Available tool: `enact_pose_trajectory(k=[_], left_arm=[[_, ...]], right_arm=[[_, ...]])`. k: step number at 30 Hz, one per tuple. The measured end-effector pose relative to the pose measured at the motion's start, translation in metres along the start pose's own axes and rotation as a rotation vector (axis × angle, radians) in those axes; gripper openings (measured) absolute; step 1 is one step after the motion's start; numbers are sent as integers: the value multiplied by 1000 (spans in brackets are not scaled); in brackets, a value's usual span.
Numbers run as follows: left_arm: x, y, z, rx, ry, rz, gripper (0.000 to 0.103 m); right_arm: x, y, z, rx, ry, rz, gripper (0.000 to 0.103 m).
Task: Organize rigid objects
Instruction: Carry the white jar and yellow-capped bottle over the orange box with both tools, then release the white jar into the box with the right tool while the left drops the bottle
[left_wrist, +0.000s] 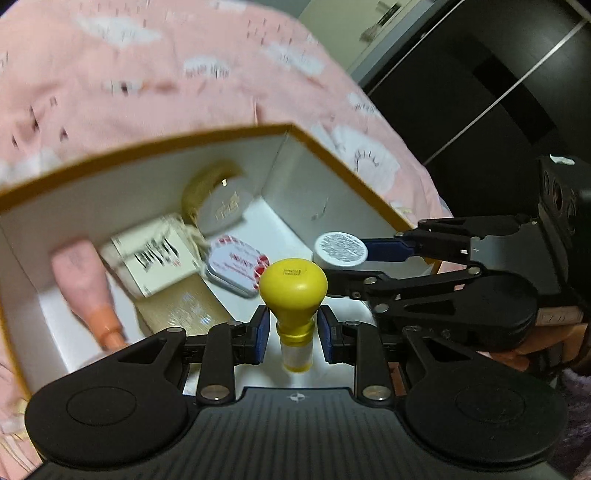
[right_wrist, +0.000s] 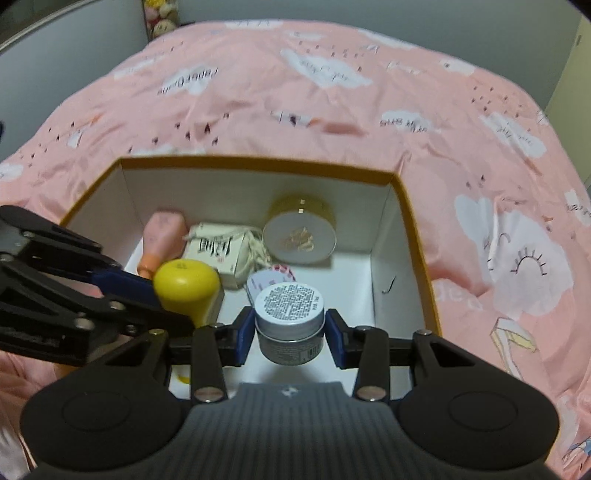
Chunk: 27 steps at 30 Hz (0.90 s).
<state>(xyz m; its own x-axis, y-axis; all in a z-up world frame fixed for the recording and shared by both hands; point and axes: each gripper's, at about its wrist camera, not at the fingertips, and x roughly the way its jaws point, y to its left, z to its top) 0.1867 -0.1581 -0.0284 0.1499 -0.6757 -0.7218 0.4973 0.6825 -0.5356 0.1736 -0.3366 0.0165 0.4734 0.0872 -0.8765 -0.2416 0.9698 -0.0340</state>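
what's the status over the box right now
Left gripper shut on yellow-capped bottle. Right gripper shut on small grey jar. Both above open box, already part filled. Bare floor at its right side.

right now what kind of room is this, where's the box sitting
Most likely a bedroom. The open box sits on a bed covered by a pink cloud-print duvet, plush toys are piled at its far end, and a dark sliding-door wardrobe stands alongside.
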Motion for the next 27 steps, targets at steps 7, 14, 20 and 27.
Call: enact_pose_trajectory(k=[7,14,20,27], left_arm=[[28,15,15,-131,204,-10,25],[23,14,19,-113,147,59,25],[-7,11,20,-55,30,130,26],[-26,14,17,-36,-19,184,27]], right_arm=[[21,0,4,-28,78,8,41],[28,1,6,-38,104,10,41],[32,-1,10,-27,139,36,41],[50,3,21,20,204,69,41]])
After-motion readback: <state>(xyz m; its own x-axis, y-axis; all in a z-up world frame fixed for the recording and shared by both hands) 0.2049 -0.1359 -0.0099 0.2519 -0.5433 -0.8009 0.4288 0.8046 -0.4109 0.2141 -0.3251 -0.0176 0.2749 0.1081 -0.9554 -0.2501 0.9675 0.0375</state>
